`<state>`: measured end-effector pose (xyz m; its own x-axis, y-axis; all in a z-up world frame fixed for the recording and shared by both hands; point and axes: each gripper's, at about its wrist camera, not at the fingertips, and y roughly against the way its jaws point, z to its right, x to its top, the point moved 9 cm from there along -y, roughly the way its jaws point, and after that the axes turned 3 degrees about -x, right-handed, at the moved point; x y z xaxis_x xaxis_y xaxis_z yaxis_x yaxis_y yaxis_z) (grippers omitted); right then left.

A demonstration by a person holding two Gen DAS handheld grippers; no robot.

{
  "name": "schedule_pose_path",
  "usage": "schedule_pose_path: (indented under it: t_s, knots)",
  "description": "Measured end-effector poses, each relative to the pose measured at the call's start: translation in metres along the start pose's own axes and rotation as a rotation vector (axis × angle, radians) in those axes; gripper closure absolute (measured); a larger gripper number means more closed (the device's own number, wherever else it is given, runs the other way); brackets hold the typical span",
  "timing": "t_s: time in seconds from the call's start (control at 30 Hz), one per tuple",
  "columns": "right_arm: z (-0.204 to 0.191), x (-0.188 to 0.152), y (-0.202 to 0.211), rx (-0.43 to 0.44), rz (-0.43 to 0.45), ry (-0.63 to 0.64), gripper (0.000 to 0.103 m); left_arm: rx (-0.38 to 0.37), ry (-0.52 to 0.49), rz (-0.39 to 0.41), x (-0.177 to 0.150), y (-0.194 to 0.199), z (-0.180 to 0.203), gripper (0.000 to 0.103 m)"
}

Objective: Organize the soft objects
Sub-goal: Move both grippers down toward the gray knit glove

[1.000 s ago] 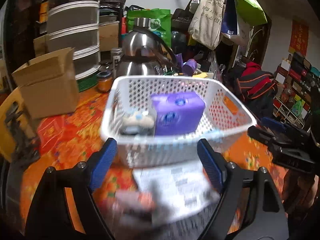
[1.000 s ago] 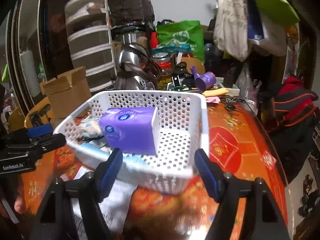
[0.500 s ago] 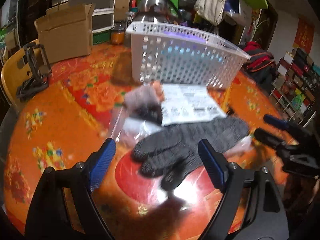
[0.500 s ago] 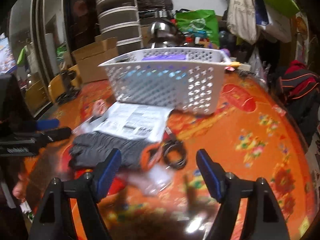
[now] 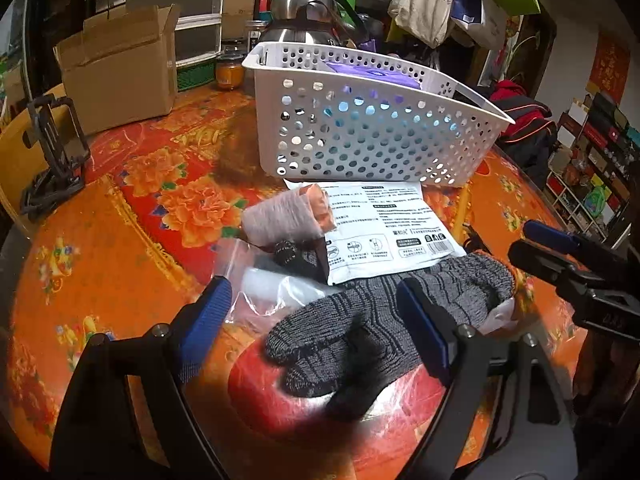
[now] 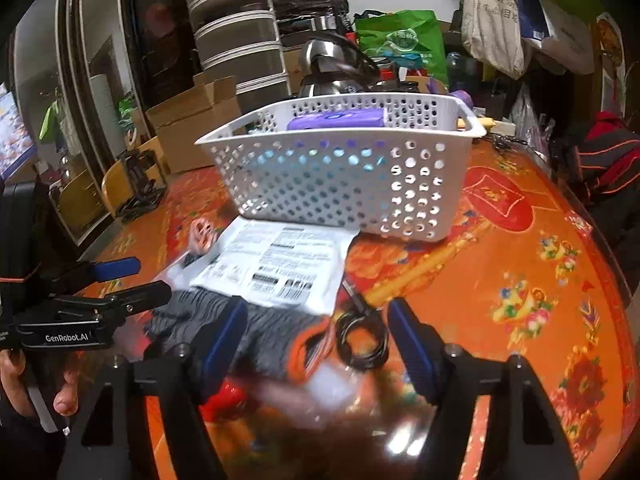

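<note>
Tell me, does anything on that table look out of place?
Yes. A grey glove lies loose on the table, overlapping a white packet and clear bag, all outside the basket. A black cable sits coiled beside them.

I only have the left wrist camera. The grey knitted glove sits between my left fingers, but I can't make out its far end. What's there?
Observer: The grey knitted glove ends in an orange cuff, and that end lies between the fingers of the right gripper.
Operator: Anything else in that gap?
Observer: Yes, a coiled black cable lies just beside the cuff, also between those fingers.
Operator: Is the right gripper gripping yet?
Observer: No. Its jaws are closing, but the pads press on nothing so far.
</note>
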<state>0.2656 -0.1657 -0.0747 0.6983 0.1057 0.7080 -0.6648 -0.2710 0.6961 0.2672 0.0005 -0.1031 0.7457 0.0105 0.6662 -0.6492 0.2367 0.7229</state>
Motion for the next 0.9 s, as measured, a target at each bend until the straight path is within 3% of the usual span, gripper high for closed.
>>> schedule_pose_path:
  t_s: [0.2, 0.33, 0.57, 0.9]
  knots:
    - [0.007, -0.009, -0.009, -0.006, -0.037, -0.004, 0.056, 0.008, 0.008, 0.009, 0.006, -0.005, -0.006, 0.020]
    - [0.016, -0.011, -0.020, -0.018, -0.065, -0.011, 0.058, 0.025, 0.009, 0.016, 0.019, -0.013, -0.010, 0.020]
    - [0.026, -0.015, -0.038, -0.024, -0.131, -0.005, 0.067, 0.054, 0.017, -0.047, 0.037, -0.048, -0.026, 0.020]
    - [0.026, -0.026, -0.048, -0.036, -0.164, 0.054, 0.075, 0.051, 0.003, -0.090, 0.040, -0.077, -0.027, 0.020]
